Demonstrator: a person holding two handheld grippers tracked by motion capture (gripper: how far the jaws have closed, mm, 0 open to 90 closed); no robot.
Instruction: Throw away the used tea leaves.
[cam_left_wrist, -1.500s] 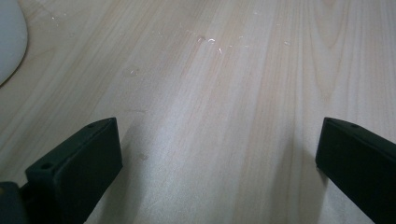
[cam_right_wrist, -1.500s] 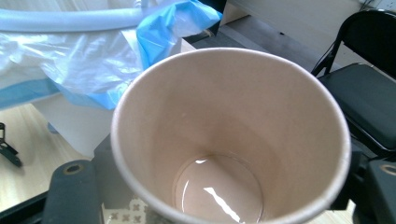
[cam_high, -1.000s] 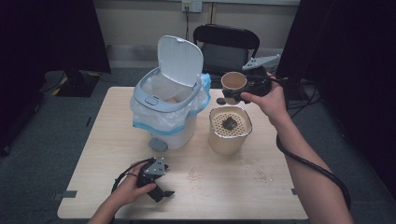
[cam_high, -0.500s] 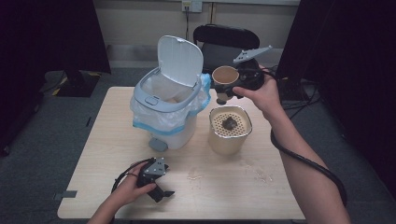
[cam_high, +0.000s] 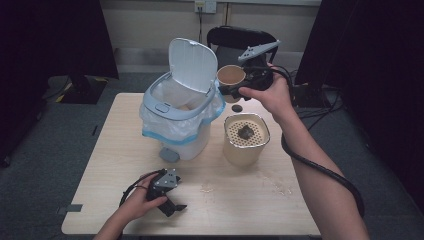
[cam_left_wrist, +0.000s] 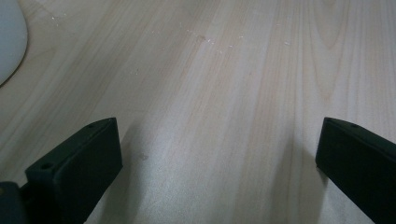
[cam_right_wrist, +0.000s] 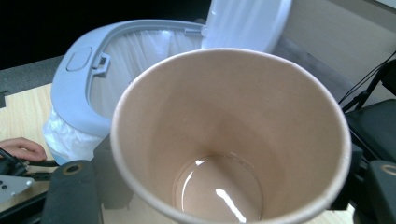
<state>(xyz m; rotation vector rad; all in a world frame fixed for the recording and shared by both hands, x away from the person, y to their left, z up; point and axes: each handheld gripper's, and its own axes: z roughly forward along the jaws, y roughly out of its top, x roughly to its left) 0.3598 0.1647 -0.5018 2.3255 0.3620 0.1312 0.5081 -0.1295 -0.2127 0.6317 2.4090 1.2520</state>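
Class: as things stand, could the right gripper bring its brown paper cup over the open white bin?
Probably yes. The right gripper holds the brown paper cup in the air beside the white lidded bin, whose lid stands open, and nothing lies between cup and opening.

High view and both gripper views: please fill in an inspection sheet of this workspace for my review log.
Surface: light wooden table, with scattered crumbs or droplets near the front middle.
Job's things: brown paper cup, empty but wet inside; white lidded bin, lid up, bag-lined; beige strainer pot with a dark lump on its perforated insert.
Clutter: small dark round item behind the pot.
Grippers: right gripper shut on the cup, raised beside the bin's opening; left gripper open, resting on the table.
Cables: black cable along the right forearm; another by the left hand.
Surroundings: black chair, wall socket, dark curtains.
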